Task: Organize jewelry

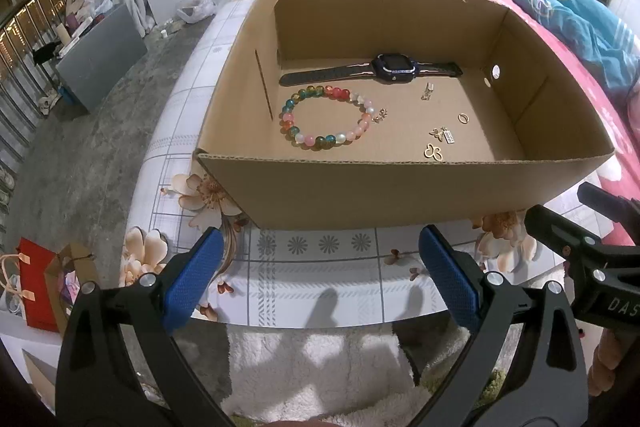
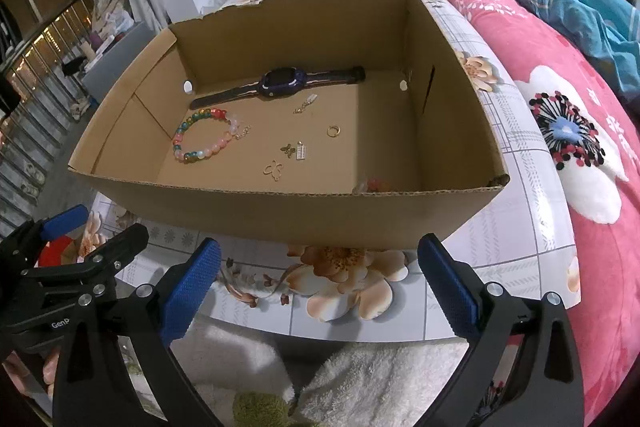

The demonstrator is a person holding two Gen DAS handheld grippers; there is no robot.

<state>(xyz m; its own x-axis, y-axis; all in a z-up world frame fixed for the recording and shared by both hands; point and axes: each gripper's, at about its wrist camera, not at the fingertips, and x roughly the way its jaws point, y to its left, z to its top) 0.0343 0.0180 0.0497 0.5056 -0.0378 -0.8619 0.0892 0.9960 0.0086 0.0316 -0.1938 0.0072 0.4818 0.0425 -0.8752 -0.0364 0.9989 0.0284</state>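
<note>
Both grippers (left (image 1: 320, 279), right (image 2: 318, 283)) hover empty, fingers spread, before box (image 1: 400, 187). Next, likely: reach in, pinch bracelet (image 1: 326, 117).

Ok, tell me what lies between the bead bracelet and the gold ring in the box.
A small gold clasp piece lies beside the bead bracelet; from there to the gold ring is bare cardboard. The left wrist view shows it best.

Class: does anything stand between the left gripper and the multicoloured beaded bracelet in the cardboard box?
Yes. The box's near wall rises between the open left gripper and the multicoloured beaded bracelet; the box is open-topped.
</note>
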